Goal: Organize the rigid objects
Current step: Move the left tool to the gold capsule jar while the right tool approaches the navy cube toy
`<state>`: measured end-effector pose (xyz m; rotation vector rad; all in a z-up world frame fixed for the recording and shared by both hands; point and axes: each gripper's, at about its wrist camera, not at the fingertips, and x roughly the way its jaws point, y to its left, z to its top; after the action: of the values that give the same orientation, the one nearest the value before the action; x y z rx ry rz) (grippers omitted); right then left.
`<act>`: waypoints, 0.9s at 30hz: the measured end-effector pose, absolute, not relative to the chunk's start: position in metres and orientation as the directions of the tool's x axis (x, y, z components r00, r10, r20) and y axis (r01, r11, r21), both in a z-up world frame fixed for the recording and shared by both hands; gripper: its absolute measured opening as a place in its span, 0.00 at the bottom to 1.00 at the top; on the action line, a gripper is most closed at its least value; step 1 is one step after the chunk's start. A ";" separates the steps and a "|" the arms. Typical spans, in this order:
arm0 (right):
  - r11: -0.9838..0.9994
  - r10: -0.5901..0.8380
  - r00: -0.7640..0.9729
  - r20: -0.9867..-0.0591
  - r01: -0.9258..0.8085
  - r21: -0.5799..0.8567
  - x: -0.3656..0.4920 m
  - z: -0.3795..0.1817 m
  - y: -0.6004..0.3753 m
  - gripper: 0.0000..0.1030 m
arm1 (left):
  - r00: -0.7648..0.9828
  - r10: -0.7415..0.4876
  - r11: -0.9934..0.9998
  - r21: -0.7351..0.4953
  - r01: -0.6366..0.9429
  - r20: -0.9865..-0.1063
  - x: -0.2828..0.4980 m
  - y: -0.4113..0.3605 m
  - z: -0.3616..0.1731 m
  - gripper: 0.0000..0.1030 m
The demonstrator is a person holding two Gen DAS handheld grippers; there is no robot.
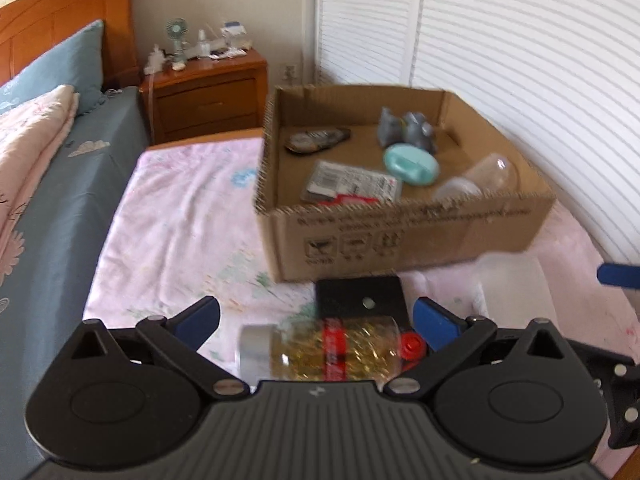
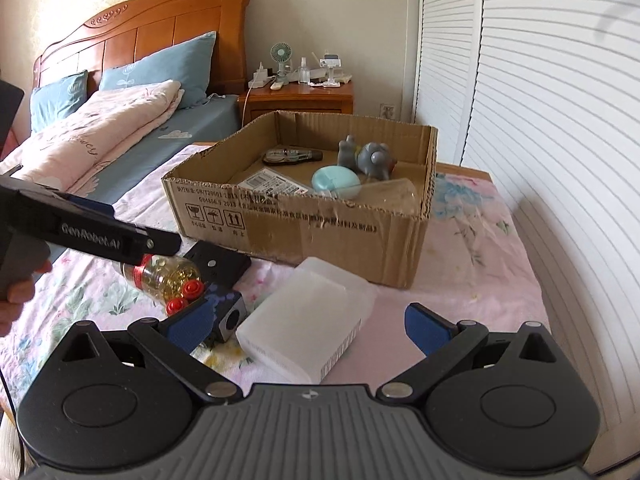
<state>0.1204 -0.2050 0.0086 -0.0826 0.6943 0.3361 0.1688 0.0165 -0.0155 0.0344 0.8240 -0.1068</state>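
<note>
A clear bottle of golden capsules (image 1: 320, 354) with a silver cap lies on its side on the pink sheet, between the open fingers of my left gripper (image 1: 316, 320); contact cannot be told. It also shows in the right wrist view (image 2: 168, 276). A white translucent plastic box (image 2: 308, 328) lies between the open fingers of my right gripper (image 2: 308, 328), untouched. A flat black block (image 1: 362, 300) lies just beyond the bottle. An open cardboard box (image 2: 320, 236) holds a teal case (image 2: 335, 181), grey figurines (image 2: 370, 156), a packet and a clear cup.
Small red pieces (image 2: 184, 296) and a black cube with a hole (image 2: 230, 316) lie beside the bottle. A bed with pink quilt and blue pillows is at left. A wooden nightstand (image 2: 298, 98) stands behind. White louvred doors (image 2: 560, 120) are at right.
</note>
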 end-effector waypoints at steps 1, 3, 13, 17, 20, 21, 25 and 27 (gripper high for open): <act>0.943 0.277 0.714 -0.643 -0.331 0.038 0.120 0.007 -0.205 1.00 | 0.670 -0.079 0.994 -0.006 0.110 -0.738 0.169 0.014 -0.018 0.99; 0.942 0.281 0.708 -0.648 -0.332 0.046 0.121 0.004 -0.206 1.00 | 0.665 -0.082 0.993 -0.006 0.115 -0.742 0.169 0.012 -0.022 0.99; 0.930 0.305 0.685 -0.662 -0.365 0.051 0.129 0.000 -0.206 1.00 | 0.639 -0.070 0.996 -0.021 0.085 -0.766 0.166 0.021 -0.037 0.99; 0.915 0.323 0.668 -0.671 -0.401 0.042 0.131 -0.001 -0.199 1.00 | 0.636 -0.073 0.997 -0.036 0.071 -0.768 0.163 0.030 -0.040 0.99; 0.898 0.336 0.659 -0.673 -0.440 0.018 0.130 0.000 -0.188 1.00 | 0.641 -0.067 0.997 -0.028 0.071 -0.764 0.163 0.035 -0.040 0.99; 0.888 0.346 0.655 -0.672 -0.459 0.010 0.130 0.002 -0.183 1.00 | 0.642 -0.066 0.997 -0.027 0.069 -0.764 0.163 0.037 -0.040 0.99; 0.834 0.402 0.619 -0.674 -0.551 -0.009 0.129 0.006 -0.162 1.00 | 0.642 -0.070 0.997 -0.045 0.056 -0.763 0.164 0.046 -0.041 0.99; 0.801 0.428 0.596 -0.680 -0.598 -0.021 0.129 0.007 -0.151 1.00 | 0.641 -0.077 0.997 -0.059 0.050 -0.764 0.165 0.051 -0.042 0.99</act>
<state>0.1290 -0.1514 0.0073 -0.2584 0.7145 0.6032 0.1646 0.0505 -0.0423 -0.0332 0.8721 -0.0723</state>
